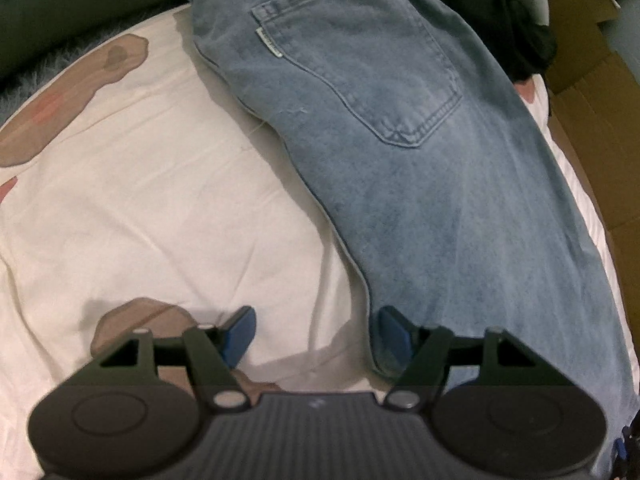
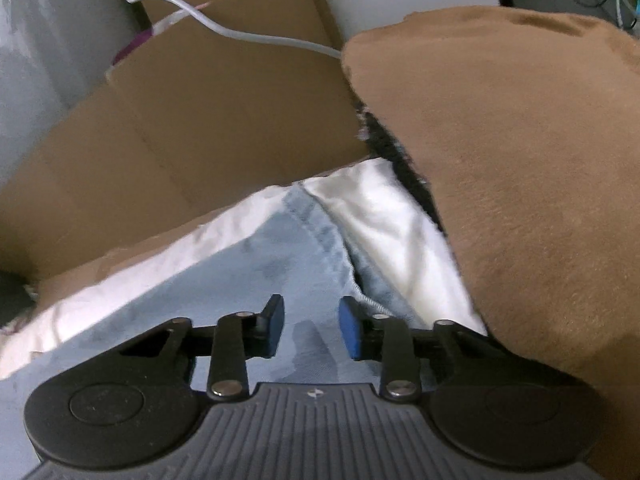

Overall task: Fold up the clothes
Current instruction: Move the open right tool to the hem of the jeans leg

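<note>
Light blue jeans [image 1: 400, 140] lie back side up on a white bed sheet [image 1: 140, 200], a back pocket [image 1: 360, 68] showing. My left gripper [image 1: 316, 334] is open and empty, low over the sheet, its right pad [image 1: 394, 336] at the jeans' left edge. In the right wrist view, the jeans [image 2: 260, 264] lie under my right gripper [image 2: 312, 330], which is open and empty just above the denim near a hemmed edge [image 2: 340, 248].
The sheet has brown printed patches [image 1: 72, 88]. A brown fuzzy cushion [image 2: 520, 180] lies close on the right. Cardboard [image 2: 180, 128] stands along the bed's edge with a white cable [image 2: 240, 36] over it. Dark clothing [image 1: 520, 32] lies beyond the jeans.
</note>
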A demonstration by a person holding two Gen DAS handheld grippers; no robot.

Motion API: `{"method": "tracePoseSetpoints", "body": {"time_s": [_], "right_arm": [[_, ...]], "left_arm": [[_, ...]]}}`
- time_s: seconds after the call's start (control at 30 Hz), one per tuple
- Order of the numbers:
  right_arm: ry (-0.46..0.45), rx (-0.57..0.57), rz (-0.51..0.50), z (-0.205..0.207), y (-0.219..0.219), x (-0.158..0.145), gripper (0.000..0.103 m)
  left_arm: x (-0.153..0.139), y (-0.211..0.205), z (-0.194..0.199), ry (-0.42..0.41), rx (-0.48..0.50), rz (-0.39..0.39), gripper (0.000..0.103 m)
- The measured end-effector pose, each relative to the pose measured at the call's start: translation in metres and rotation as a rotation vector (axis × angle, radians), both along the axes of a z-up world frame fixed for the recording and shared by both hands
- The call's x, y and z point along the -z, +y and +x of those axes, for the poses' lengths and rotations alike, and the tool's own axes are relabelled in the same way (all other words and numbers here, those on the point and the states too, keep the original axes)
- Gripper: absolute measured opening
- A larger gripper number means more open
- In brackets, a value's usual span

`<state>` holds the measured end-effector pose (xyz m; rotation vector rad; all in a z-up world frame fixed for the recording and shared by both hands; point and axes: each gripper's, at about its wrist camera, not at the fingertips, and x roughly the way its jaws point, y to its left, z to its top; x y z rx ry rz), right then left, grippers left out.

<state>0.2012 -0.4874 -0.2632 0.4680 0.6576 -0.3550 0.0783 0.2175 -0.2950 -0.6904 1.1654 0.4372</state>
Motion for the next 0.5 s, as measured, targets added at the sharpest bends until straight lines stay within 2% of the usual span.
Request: {"method": "tracePoseSetpoints", "body": {"time_s": [0.17, 0.37, 0.5], "right_arm": [[0.02, -0.008, -0.029, -0.006, 0.004, 0.0, 0.03], [-0.017, -0.009, 0.063, -0.045, 0.009, -0.004, 0.036], [-0.042, -0.01, 0.124, -0.071, 0.012, -0.007, 0.047]], "left_arm": [[0.001, -0.002, 0.001, -0.002, -0.008, 0.001, 0.071], [-0.001, -0.003, -0.003, -0.023, -0.015, -0.013, 0.071], [0.002, -0.005, -0.004, -0.033, -0.018, -0.028, 0.071]]}}
